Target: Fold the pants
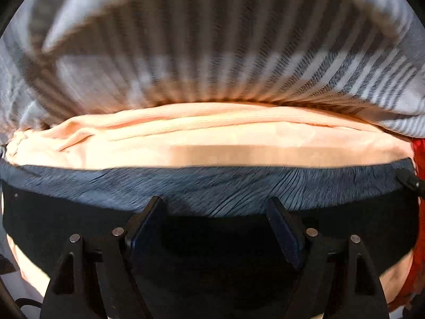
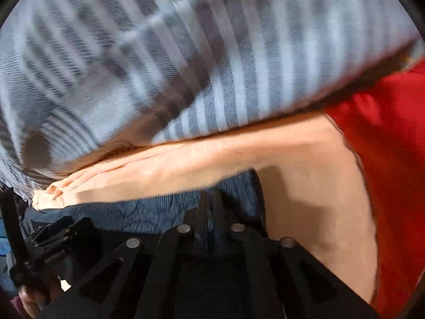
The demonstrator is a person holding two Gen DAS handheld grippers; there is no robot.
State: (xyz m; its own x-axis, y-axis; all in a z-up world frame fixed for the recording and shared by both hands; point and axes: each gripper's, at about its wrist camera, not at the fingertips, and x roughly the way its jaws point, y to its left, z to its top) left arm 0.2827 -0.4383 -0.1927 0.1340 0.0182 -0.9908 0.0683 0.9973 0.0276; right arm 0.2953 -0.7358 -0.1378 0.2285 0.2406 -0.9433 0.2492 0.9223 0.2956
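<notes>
**Right hand-held gripper pinching the dark pants**

Nearest the cameras, the left hand-held gripper (image 1: 216,212) is hanging with its fingers spread apart above the dark blue pants (image 1: 207,186), nothing between them. The right hand-held gripper (image 2: 209,204) is sitting with its fingers together, clamping the pants' edge. Beyond, a peach cloth (image 1: 212,138) is lying under them, then striped grey fabric (image 1: 212,61), with red cloth (image 2: 385,122) beside.
</notes>
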